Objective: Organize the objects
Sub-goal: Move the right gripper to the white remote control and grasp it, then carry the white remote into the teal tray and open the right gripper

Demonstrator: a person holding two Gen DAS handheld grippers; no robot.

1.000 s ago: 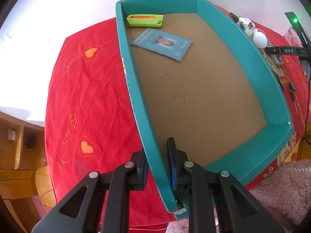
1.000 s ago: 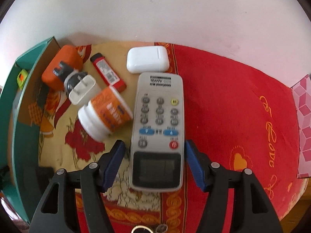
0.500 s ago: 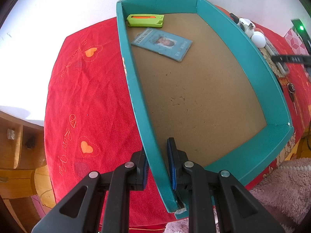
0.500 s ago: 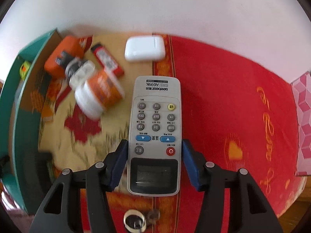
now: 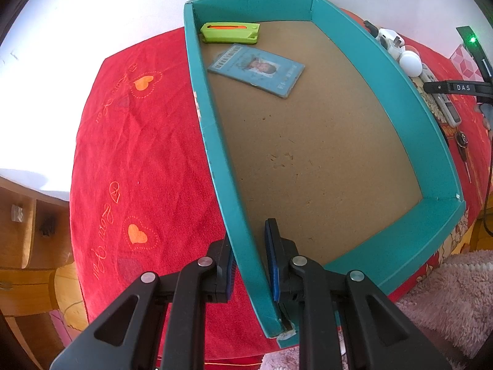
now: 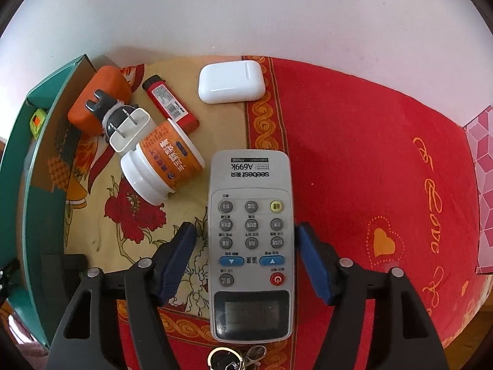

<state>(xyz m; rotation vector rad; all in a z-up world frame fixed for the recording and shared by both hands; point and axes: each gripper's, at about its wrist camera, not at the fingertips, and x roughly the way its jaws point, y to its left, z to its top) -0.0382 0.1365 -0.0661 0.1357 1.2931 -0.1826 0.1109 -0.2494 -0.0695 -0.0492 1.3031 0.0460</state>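
Observation:
My left gripper (image 5: 249,240) is shut on the left wall of the teal box (image 5: 215,141), one pad outside and one inside. On the box's brown floor at the far end lie a green utility knife (image 5: 229,33) and a blue ID card (image 5: 257,69). In the right wrist view a grey remote (image 6: 250,215) lies flat on the red cloth between the fingers of my right gripper (image 6: 246,231). Those jaws are opening, with a clear gap at the left pad (image 6: 178,256) and the right pad beside the remote's edge.
Left of the remote are an orange-labelled jar (image 6: 163,160) on its side, a white plug (image 6: 129,129), an orange charger (image 6: 98,98), a red lighter (image 6: 169,108) and a white earbud case (image 6: 231,81). Keys (image 6: 234,359) lie below the remote. A pink box (image 6: 480,185) stands at the right.
The right gripper's jaws narrowed around the remote, then widened again, and the remote now sits lower in that view. The left gripper and the box have not moved.

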